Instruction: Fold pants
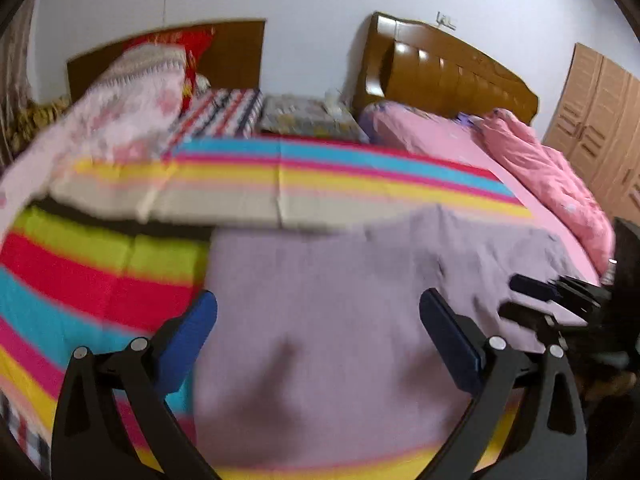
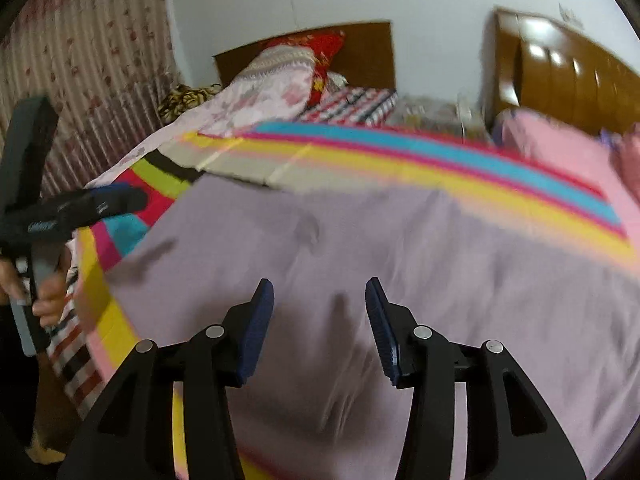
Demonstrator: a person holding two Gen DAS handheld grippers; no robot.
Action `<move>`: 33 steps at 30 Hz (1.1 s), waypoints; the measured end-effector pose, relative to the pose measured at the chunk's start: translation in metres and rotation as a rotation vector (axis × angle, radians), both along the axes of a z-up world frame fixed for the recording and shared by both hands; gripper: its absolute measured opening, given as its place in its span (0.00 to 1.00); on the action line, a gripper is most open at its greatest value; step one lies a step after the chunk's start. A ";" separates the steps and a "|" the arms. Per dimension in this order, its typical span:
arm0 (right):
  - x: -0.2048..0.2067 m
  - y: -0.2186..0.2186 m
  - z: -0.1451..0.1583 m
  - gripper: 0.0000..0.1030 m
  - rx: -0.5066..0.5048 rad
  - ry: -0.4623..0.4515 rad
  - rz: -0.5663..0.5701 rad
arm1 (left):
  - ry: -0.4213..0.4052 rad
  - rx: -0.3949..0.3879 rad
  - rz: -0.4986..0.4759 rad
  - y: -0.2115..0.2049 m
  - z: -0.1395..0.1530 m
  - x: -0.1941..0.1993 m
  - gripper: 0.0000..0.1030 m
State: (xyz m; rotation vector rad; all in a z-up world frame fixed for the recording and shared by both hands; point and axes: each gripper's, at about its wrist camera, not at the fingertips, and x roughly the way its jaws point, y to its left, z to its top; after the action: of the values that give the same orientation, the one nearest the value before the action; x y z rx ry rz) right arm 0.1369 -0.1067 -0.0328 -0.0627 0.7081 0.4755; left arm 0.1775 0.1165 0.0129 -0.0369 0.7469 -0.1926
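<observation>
1. The bed (image 1: pixel 100 264) carries a rainbow-striped sheet (image 1: pixel 360 168) in cyan, magenta, yellow, red and lime bands; it fills the lower half of both views.
2. The pants (image 1: pixel 328 320), a lavender-grey garment, lie spread flat on the striped sheet, directly below both tools. Shallow creases cross the fabric. Motion blur hides seams and waistband detail.
3. A second bed with a pink sheet (image 1: pixel 448 140) stands beside the first, a crumpled pink quilt (image 1: pixel 548 176) lying on its outer side below a brown padded headboard (image 1: pixel 452 72).
4. A floral pink quilt (image 2: pixel 256 100) is piled at the head of the striped bed.
5. The left tool (image 1: pixel 318 320) hovers over the pants, blue pads (image 1: pixel 192 340) wide apart, holding nothing.
6. The right tool (image 2: pixel 320 320) hovers over the pants, fingers moderately apart, holding nothing.
</observation>
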 end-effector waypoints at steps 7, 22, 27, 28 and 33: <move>0.054 0.019 -0.037 0.47 -0.073 0.096 0.067 | 0.216 0.073 0.097 0.000 -0.069 0.092 0.98; 0.035 -0.016 -0.036 0.66 0.035 0.147 -0.027 | 0.153 0.086 0.113 0.000 -0.077 0.077 0.99; -0.050 -0.119 0.005 0.78 0.219 -0.041 -0.275 | 0.154 0.098 0.115 -0.001 -0.078 0.077 0.99; -0.066 -0.141 0.008 0.79 0.244 -0.067 -0.338 | 0.154 0.098 0.115 -0.001 -0.078 0.078 0.99; -0.133 -0.261 -0.007 0.79 0.437 -0.051 -0.641 | 0.155 0.101 0.117 -0.001 -0.078 0.078 0.99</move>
State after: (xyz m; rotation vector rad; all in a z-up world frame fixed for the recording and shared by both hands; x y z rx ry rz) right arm 0.0040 -0.3674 -0.0402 0.5478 0.5230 0.0028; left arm 0.2558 0.1152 -0.0654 0.0002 0.9057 -0.0405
